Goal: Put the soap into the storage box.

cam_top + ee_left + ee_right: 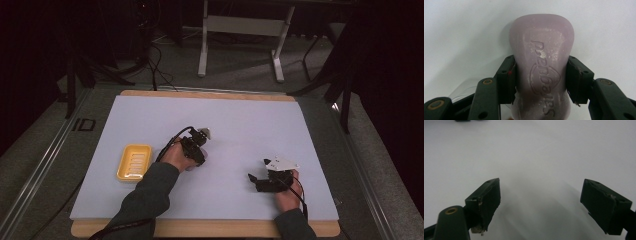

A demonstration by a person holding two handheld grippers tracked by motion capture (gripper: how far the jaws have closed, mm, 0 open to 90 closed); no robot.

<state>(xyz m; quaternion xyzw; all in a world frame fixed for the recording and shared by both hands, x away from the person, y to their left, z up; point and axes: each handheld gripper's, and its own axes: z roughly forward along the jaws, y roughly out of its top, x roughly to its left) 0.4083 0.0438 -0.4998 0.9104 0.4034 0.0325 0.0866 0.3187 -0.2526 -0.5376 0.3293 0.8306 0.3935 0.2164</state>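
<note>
At the lower left of the high view, a yellow soap dish [134, 162] lies on the pale sheet [150, 115] that covers your desk [210, 94]; it is a rounded rectangle of glossy plastic with ribs across its floor, and nothing lies in it. Just right of it, your left hand [176, 158] holds the left gripper [199, 137] near the middle of the frame, its cable looping back over your wrist. In the left gripper view its black fingers [506, 80] are closed on the soap bar [542, 65], pressing both long sides. The bar is pale mauve, waxy and smooth with rounded corners, slightly waisted where it is held, with raised lettering and a shield-like emblem moulded into its top face and a few chalky scuffs. It sits over the plain sheet at frame centre. Farther right in the high view, your right hand [287, 195] holds the right gripper [254, 179] low over the sheet, a grey three-cornered plate [281, 163] on top. In the right gripper view its blocky, matte fingers [486, 200] stand wide apart with bare sheet between them.
</note>
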